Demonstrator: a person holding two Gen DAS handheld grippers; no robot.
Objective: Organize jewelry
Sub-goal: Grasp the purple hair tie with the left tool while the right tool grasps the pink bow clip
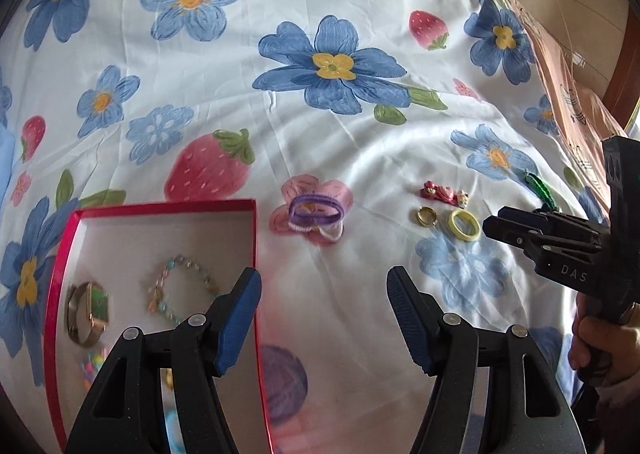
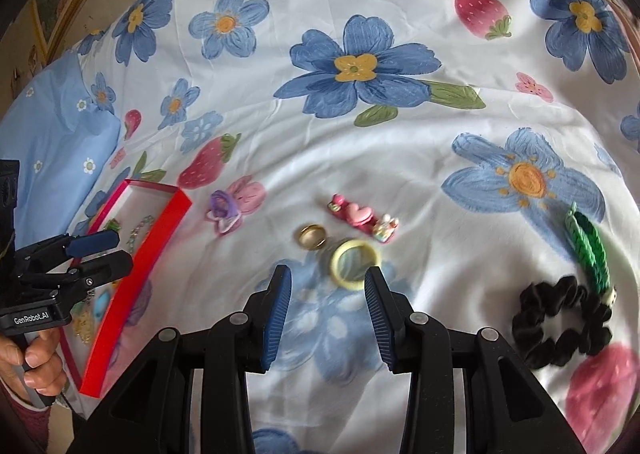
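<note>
A red box lies on the flowered bedsheet and holds a green-faced watch and a bead bracelet. My left gripper hangs open over the box's right edge with nothing between its fingers. Beyond it lie a purple hair tie, a gold ring, a yellow ring and a pink hair clip. My right gripper stands open just short of the yellow ring, holding nothing. The gold ring and the hair clip lie just past it.
To the right lie a black scrunchie and a green knitted piece. A light blue pillow sits at the far left. A pinkish cloth drapes the bed's right edge. A hand holds the left gripper beside the box.
</note>
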